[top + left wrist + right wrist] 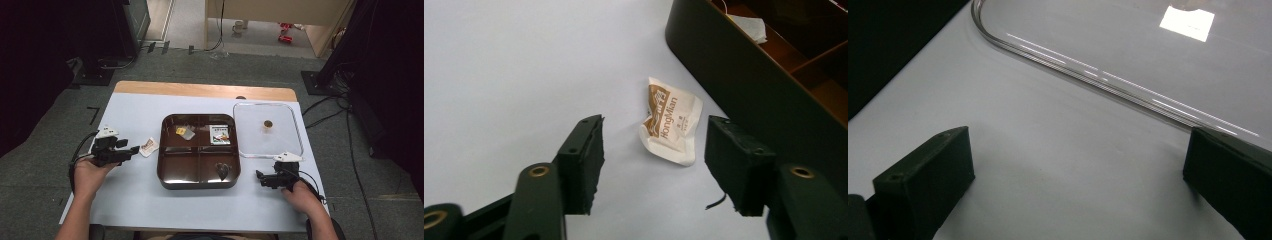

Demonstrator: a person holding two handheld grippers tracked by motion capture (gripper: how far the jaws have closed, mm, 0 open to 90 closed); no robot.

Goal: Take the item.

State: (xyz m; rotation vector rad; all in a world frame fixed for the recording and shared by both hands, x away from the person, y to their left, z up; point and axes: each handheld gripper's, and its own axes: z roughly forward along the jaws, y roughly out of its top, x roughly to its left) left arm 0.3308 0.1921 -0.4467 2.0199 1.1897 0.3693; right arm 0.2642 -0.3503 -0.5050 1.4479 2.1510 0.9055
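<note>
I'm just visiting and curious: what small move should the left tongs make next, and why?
Probably ease forward and down over the small sachet. The left tongs stand open with nothing between them, and the sachet lies flat on the table just ahead, beside the brown tray.

Packet (148, 146) on table (130, 200) left of tray (199, 182), lid (296, 131) right
</note>
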